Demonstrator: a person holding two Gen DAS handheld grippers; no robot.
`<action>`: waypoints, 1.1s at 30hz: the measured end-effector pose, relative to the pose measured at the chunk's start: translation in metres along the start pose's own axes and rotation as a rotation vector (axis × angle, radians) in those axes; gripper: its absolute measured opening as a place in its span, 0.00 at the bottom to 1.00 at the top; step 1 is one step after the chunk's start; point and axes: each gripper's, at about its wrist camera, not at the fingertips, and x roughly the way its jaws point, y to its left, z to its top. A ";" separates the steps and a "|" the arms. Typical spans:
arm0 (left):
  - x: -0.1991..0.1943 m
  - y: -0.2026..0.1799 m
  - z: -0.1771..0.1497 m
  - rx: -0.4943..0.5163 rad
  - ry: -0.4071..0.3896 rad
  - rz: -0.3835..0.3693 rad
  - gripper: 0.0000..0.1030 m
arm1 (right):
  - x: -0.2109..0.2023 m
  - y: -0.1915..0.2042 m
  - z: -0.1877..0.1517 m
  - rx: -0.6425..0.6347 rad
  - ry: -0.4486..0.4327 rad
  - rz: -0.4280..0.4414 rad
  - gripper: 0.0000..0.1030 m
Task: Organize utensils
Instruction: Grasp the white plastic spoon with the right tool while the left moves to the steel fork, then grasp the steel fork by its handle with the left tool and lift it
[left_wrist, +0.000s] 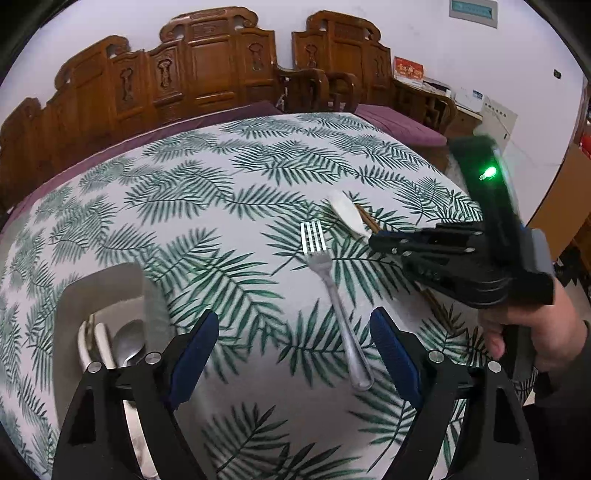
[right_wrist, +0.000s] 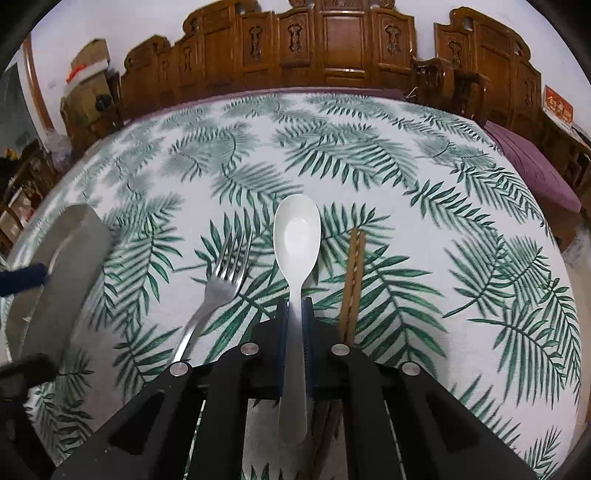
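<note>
Leaf-print worktop (right_wrist: 369, 155): right gripper (right_wrist: 295, 306) clamped on white spoon (right_wrist: 296, 236) handle, between metal fork (right_wrist: 221, 284) and chopsticks (right_wrist: 352, 280); left gripper (left_wrist: 293, 343) wide, empty, beside grey tray (left_wrist: 103, 288) holding spoons.

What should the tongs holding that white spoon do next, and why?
Probably lift the white spoon and carry it toward the grey tray. The right tongs are shut on its handle, so the grip looks set, and the tray already holds a metal spoon. The fork and chopsticks lie on the tablecloth, and the left tongs are open near the fork.
</note>
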 end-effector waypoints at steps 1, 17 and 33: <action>0.003 -0.003 0.001 0.004 0.001 -0.002 0.77 | -0.003 -0.003 0.001 0.010 -0.009 0.003 0.09; 0.081 -0.025 0.012 -0.004 0.126 -0.045 0.31 | 0.005 -0.033 -0.011 0.077 0.013 -0.012 0.09; 0.081 -0.022 0.008 0.013 0.144 -0.018 0.06 | 0.002 -0.025 -0.009 0.062 0.007 0.000 0.09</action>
